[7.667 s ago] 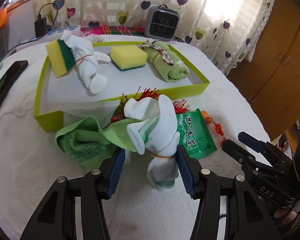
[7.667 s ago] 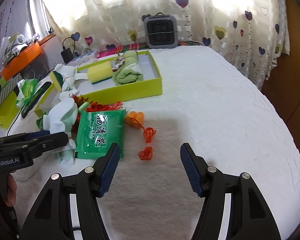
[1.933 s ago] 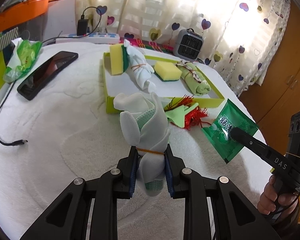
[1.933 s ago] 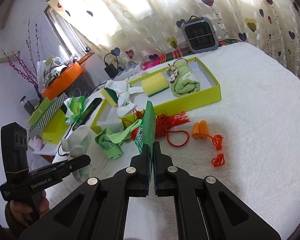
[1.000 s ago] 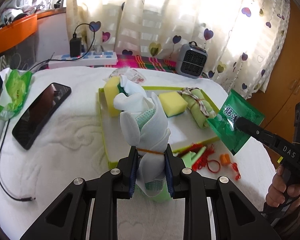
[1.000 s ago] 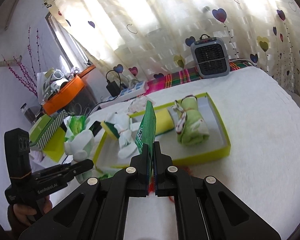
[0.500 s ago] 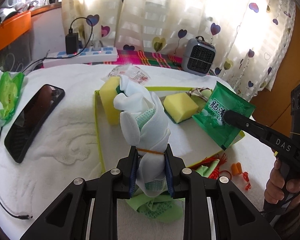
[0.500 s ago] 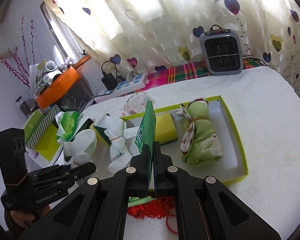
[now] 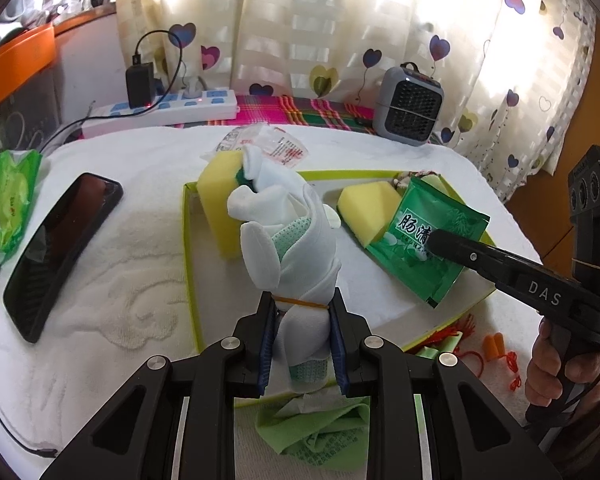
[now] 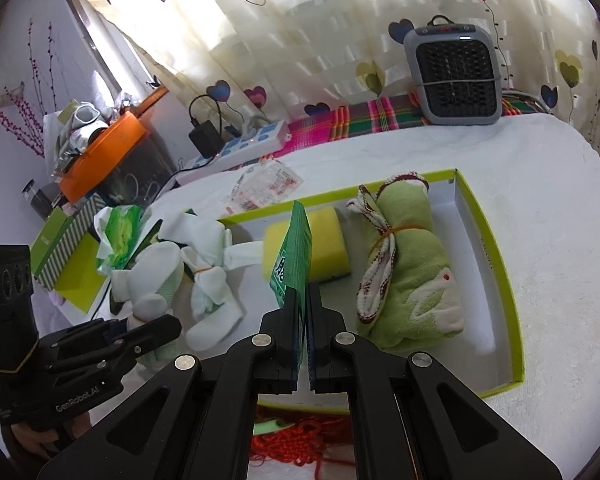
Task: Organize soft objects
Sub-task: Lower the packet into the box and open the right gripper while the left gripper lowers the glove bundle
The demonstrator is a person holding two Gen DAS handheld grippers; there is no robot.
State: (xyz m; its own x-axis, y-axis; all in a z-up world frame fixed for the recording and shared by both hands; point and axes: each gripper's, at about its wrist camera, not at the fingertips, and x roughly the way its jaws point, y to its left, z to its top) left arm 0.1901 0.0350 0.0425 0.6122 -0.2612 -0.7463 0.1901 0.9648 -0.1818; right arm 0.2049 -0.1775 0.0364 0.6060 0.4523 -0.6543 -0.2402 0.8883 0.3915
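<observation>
1. Nearest in the left wrist view, the left gripper (image 9: 303, 342) is clenching its jaws on the white sock bundle (image 9: 296, 256), gripping it at the waist just below its rubber band; the bundle is standing up between the jaws and hanging above the near part of the green tray (image 9: 187, 240).
2. Just under those jaws, outside the tray's near wall, a green cloth (image 9: 320, 432) is lying loose on the white-covered counter (image 9: 120, 280), not yet put away.
3. In the right wrist view, the right gripper (image 10: 303, 316) is pinching the green sachet (image 10: 296, 252) with its jaws squeezed tight on the lower edge; the sachet is standing edge-on above them, over the tray's middle.
4. Below these jaws, red cord (image 10: 300, 436) is lying outside the tray, and to the right of the left jaws orange earplugs (image 9: 494, 346) are waiting on the counter.
5. Beyond the jaws, inside the tray, a yellow sponge (image 10: 324, 240), a rolled green towel (image 10: 412, 280) and a second white sock bundle (image 10: 208, 276) leaning on another sponge (image 9: 220, 208) are already sitting in place.
6. Judging from this, the job is looking about half done: two items are being carried in and are needing release, and the loose things near the tray's front wall are remaining.
</observation>
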